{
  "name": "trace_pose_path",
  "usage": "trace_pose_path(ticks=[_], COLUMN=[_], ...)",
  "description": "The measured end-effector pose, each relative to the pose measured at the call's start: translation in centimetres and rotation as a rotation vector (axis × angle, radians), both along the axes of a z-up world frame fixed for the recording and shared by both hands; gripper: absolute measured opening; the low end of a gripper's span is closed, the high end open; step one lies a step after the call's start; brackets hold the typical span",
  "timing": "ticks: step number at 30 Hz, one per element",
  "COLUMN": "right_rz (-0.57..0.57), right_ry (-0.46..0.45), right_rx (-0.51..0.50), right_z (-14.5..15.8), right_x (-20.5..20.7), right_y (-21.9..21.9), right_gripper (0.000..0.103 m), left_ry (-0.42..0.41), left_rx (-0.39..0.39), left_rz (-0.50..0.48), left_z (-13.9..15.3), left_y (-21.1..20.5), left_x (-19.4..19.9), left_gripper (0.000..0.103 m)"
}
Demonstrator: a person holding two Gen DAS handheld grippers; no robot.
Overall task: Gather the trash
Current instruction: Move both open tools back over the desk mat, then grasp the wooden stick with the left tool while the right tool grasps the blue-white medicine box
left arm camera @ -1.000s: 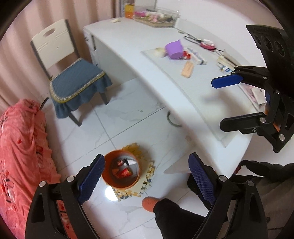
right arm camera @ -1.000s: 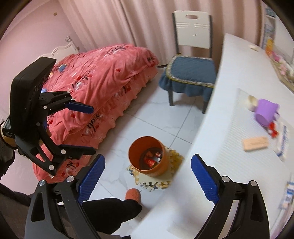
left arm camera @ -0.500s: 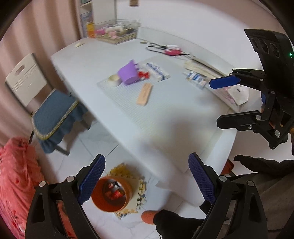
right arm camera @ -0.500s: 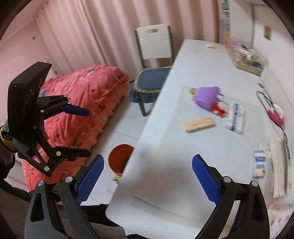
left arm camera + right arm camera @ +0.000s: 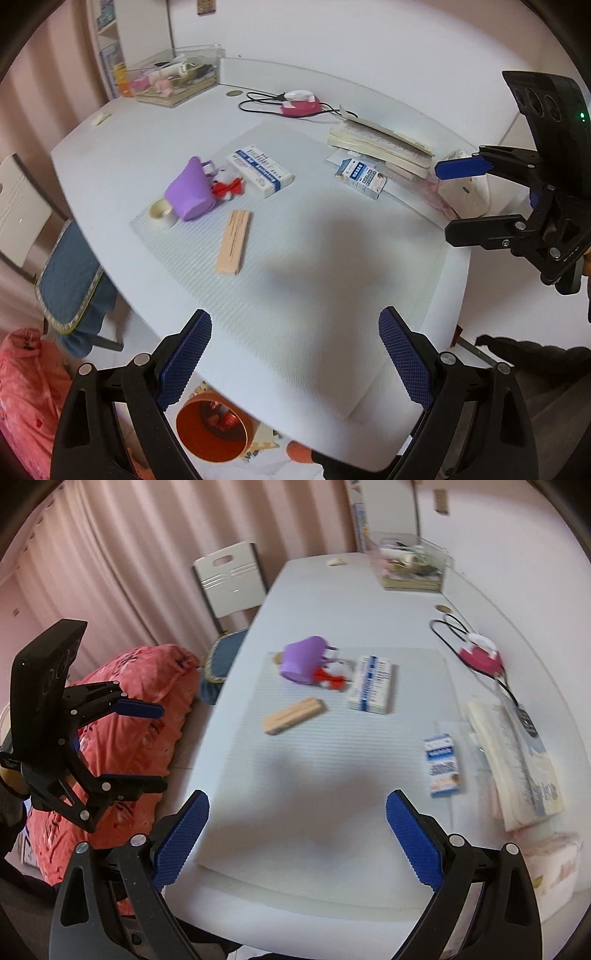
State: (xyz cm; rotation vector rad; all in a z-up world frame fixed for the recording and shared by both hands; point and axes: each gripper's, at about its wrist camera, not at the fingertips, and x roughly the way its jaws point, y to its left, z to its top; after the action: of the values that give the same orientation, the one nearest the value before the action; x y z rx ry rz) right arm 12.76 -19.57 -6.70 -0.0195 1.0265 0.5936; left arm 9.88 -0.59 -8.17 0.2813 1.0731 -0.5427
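Left gripper (image 5: 295,363) at bottom centre of left view, blue pads spread wide, nothing between them, above near edge of white table (image 5: 122,147). Right gripper (image 5: 297,843) at bottom centre of right view, likewise spread wide and empty, over ribbed mat (image 5: 332,746). In left view, right gripper at right edge of frame, pads apart. In right view, left gripper at left edge of frame, in front of pink bedding (image 5: 147,709).

On mat, centre left of left view: tan box (image 5: 234,242); above it, tipped purple cup (image 5: 190,194) with tape roll (image 5: 161,211) to its left and red bow (image 5: 229,187) to its right. Blue-and-white box (image 5: 260,170) upper centre, touching the bow or just beside it; cannot tell which. Small carton (image 5: 362,177) right of centre, beside stacked books (image 5: 380,142).

Orange bin (image 5: 210,426) at bottom left of left view, on floor below table edge, red wrappers (image 5: 225,421) inside. Blue-cushioned chair (image 5: 70,280) at left edge.
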Motion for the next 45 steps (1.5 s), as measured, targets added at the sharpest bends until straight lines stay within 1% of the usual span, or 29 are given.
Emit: trace_pose_path(ticks=[6, 10, 12, 16, 22, 25, 26, 28, 29, 30, 34, 35, 36, 37, 38, 39, 40, 41, 42, 43, 45], right_rz=[-0.053, -0.082, -0.09, -0.088, -0.087, -0.099, -0.103, -0.107, -0.11, -0.11, -0.116, -0.116, -0.118, -0.118, -0.117, -0.112, -0.108, -0.105, -0.102, -0.104, -0.114], right_ry=[0.029, 0.044, 0.05, 0.054, 0.049, 0.069, 0.073, 0.08, 0.083, 0.085, 0.096, 0.098, 0.1, 0.105, 0.11, 0.117, 0.115, 0.099, 0.093, 0.094, 0.091], right_rx=[-0.02, -0.022, -0.022, -0.036, -0.086, -0.107, -0.111, -0.127, -0.144, -0.15, -0.18, -0.195, -0.203, -0.21, -0.216, -0.232, -0.254, -0.276, -0.276, -0.269, -0.251], right_z=[-1.6, -2.7, -3.4, -5.1, -7.5, -9.0, -9.5, -10.3, -10.9, -11.2, -12.6, -12.9, -13.1, -13.4, -13.7, -14.0, -14.3, -14.4, -14.4, -14.4, -14.3], right_x=[2.1, 3.7, 4.5, 6.3, 8.7, 9.9, 10.3, 10.8, 11.1, 11.4, 12.2, 12.4, 12.5, 12.6, 12.7, 12.8, 12.8, 12.7, 12.6, 12.7, 12.7], right_y=[-2.4, -3.7, -4.1, -4.2, -4.1, -4.3, -4.4, -4.5, -4.5, -4.6, -4.7, -4.8, -4.8, -5.0, -5.0, -5.0, -4.9, -4.9, -5.0, -5.1, -5.4], right_gripper=[0.095, 0.095, 0.095, 0.095, 0.094, 0.091, 0.091, 0.09, 0.09, 0.086, 0.082, 0.079, 0.072, 0.069, 0.061, 0.053, 0.049, 0.042, 0.041, 0.041, 0.04], left_ry=[0.027, 0.039, 0.043, 0.08, 0.101, 0.108, 0.111, 0.134, 0.136, 0.13, 0.138, 0.132, 0.127, 0.12, 0.107, 0.1, 0.094, 0.091, 0.088, 0.088, 0.094], left_rx=[0.007, 0.018, 0.021, 0.005, 0.029, 0.04, 0.044, 0.039, 0.042, 0.046, 0.039, 0.04, 0.04, 0.043, 0.054, 0.063, 0.069, 0.071, 0.071, 0.069, 0.061], left_rz=[-0.018, -0.033, -0.033, -0.006, -0.002, -0.016, -0.017, -0.017, -0.012, -0.01, -0.016, -0.02, -0.023, -0.024, -0.02, -0.016, -0.005, 0.003, 0.011, 0.018, 0.022], left_z=[-1.3, -2.7, -3.5, -5.5, -8.1, -9.2, -9.6, -10.4, -10.7, -11.0, -11.7, -11.8, -11.8, -11.8, -11.8, -11.8, -11.8, -11.7, -11.6, -11.6, -11.5], left_y=[-1.3, -1.9, -1.8, -1.2, -1.1, -1.1, -1.1, -0.9, -0.8, -0.8, -0.9, -1.0, -1.0, -1.1, -1.1, -1.0, -0.9, -0.7, -0.5, -0.3, -0.1], left_x=[2.9, 4.9, 5.9, 8.5, 11.1, 11.8, 12.1, 12.6, 12.7, 12.9, 13.2, 13.3, 13.3, 13.3, 13.4, 13.5, 13.6, 13.6, 13.7, 13.8, 13.9], left_gripper=[0.091, 0.091, 0.091, 0.091, 0.091, 0.091, 0.083, 0.076, 0.075, 0.074, 0.07, 0.07, 0.07, 0.067, 0.06, 0.057, 0.05, 0.043, 0.039, 0.032, 0.031])
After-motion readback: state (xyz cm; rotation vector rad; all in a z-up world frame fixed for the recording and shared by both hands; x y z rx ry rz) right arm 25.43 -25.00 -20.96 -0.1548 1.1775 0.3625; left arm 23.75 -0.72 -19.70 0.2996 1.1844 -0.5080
